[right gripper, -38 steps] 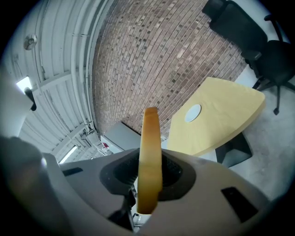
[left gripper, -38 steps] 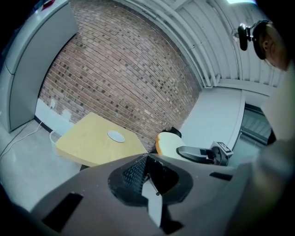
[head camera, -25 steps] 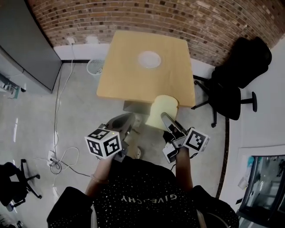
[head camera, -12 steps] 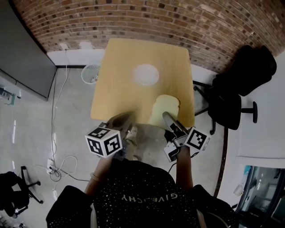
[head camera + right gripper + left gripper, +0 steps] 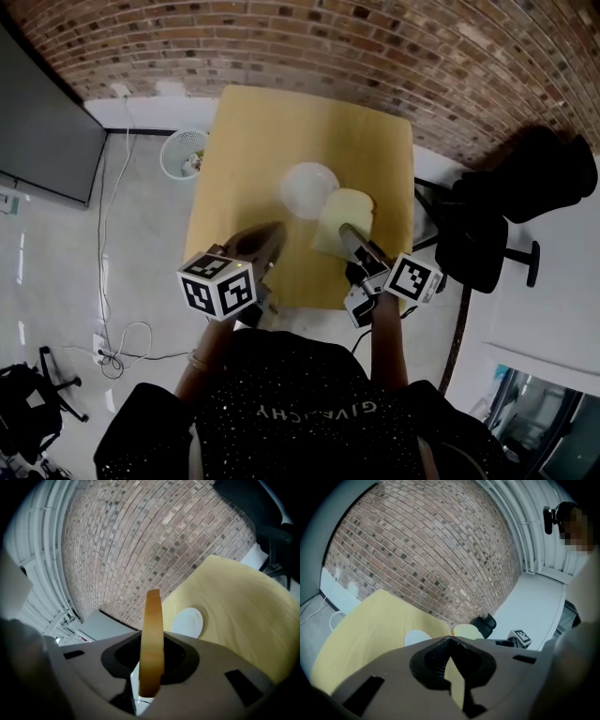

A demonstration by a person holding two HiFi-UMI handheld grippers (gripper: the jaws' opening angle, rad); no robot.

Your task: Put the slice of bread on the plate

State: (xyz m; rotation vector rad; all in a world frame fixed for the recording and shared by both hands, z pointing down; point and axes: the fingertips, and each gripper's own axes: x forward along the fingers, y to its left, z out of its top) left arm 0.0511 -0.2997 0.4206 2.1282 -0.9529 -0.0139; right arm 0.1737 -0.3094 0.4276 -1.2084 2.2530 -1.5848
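A pale slice of bread [image 5: 343,216] stands on edge between the jaws of my right gripper [image 5: 347,234], which is shut on it. The slice hangs over the wooden table [image 5: 262,131], just right of the white plate [image 5: 307,187]. In the right gripper view the bread [image 5: 152,634] shows edge-on, with the plate [image 5: 187,622] beyond it on the table [image 5: 243,597]. My left gripper [image 5: 274,231] is shut and holds nothing, over the table's near edge, left of the plate. Its view shows the plate [image 5: 416,637] and the bread [image 5: 465,631] past the closed tips.
A brick wall runs behind the table. A white mesh wastebasket [image 5: 183,153] stands at the table's far left corner. Black office chairs [image 5: 511,216] sit to the right. A dark grey panel [image 5: 47,131] stands at the left, and cables [image 5: 117,342] lie on the floor.
Both grippers have moved forward from over the floor to over the table. The bread, still held, has come from the table's near edge to beside the plate.
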